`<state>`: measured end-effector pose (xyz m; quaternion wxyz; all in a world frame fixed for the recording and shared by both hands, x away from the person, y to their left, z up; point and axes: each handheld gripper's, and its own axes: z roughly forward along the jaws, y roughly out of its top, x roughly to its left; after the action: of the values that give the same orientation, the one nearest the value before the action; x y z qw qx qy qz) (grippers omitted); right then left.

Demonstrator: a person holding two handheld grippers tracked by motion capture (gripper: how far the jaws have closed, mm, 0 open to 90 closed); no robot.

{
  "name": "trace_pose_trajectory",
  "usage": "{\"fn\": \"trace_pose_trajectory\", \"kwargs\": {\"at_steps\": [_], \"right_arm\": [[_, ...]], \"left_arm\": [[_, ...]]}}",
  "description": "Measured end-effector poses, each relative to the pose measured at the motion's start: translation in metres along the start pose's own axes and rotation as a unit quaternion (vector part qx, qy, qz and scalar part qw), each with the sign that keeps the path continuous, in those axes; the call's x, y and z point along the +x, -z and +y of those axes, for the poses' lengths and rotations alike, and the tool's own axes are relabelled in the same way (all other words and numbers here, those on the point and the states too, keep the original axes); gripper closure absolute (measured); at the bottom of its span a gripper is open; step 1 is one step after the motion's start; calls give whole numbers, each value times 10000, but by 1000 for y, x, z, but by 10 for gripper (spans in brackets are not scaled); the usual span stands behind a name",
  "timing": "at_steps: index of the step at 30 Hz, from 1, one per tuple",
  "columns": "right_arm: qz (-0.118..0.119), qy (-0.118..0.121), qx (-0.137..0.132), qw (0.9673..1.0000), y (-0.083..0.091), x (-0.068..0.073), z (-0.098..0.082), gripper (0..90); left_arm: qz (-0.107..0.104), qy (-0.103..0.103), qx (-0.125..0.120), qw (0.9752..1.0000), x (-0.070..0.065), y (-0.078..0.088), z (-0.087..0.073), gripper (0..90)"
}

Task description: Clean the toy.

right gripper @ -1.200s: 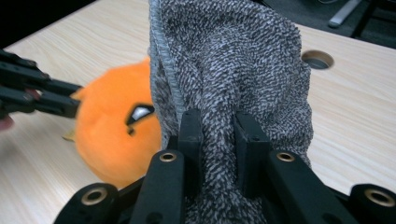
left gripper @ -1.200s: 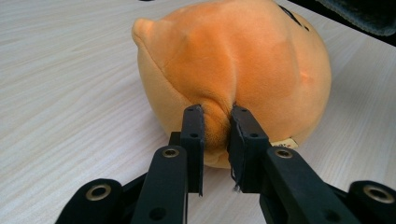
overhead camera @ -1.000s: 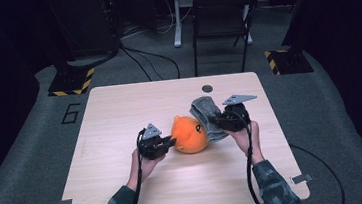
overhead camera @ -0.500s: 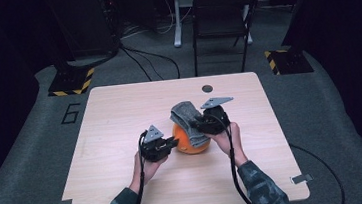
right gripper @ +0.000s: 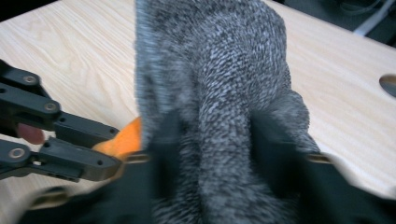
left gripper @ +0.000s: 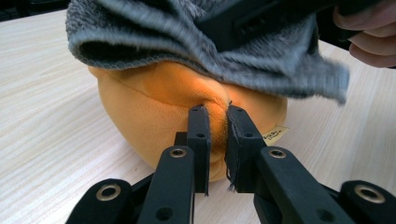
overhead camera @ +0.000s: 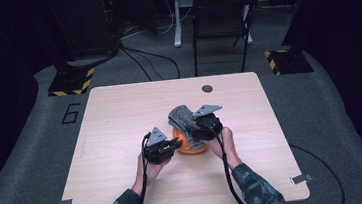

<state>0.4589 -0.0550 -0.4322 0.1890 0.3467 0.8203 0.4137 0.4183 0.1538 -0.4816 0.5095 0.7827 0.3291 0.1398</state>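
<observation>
The round orange plush ball (overhead camera: 190, 144) is sitting near the middle of the light wooden table (overhead camera: 120, 118), well in from every edge, with bare tabletop lying open all around it. The left gripper (left gripper: 216, 122) is pinching a fold of the ball's fabric between closed jaws. The fuzzy grey knit sock (overhead camera: 183, 118) is draping over the ball's top. The right gripper (overhead camera: 195, 131), just beside the ball, is carrying the sock stretched over its blurred jaws, which have just been opening, probably inside the cuff.
</observation>
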Motion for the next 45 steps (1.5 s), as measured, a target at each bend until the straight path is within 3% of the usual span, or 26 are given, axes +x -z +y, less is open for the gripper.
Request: {"fn": "trace_pose_trajectory", "kwargs": {"at_steps": [4,8,12,13,14,22,25,31,35,45], "right_arm": [[-12,158,-134,9998,3,9,5,738],[136,253,-187,9994,1,17,5,738],[49,383,-18,9993,-4,13,2,745],[-4,312,48,9995,-4,13,1,746],[1,390,7,9992,-4,11,0,747],[-166,296,90,9994,8,0,-5,747],[-205,94,58,9997,13,-4,-8,745],[-406,-89,122,9991,24,-15,-19,741],[-438,-329,195,9983,28,-25,-29,739],[-576,-583,433,9957,28,-44,-41,735]], "left_arm": [[23,-28,-43,10000,0,0,0,814],[70,-81,-22,9999,-2,0,0,817],[146,31,24,9999,-2,-3,-1,823],[126,76,55,9999,-2,-2,-1,823],[140,87,53,9998,-2,-3,-1,823],[82,168,53,9998,0,-5,-1,822],[132,175,52,9997,1,-5,-1,822],[227,260,73,9994,3,-5,-2,821],[206,269,69,9994,2,-5,-2,821],[112,222,40,9997,1,-8,-1,819]]}}
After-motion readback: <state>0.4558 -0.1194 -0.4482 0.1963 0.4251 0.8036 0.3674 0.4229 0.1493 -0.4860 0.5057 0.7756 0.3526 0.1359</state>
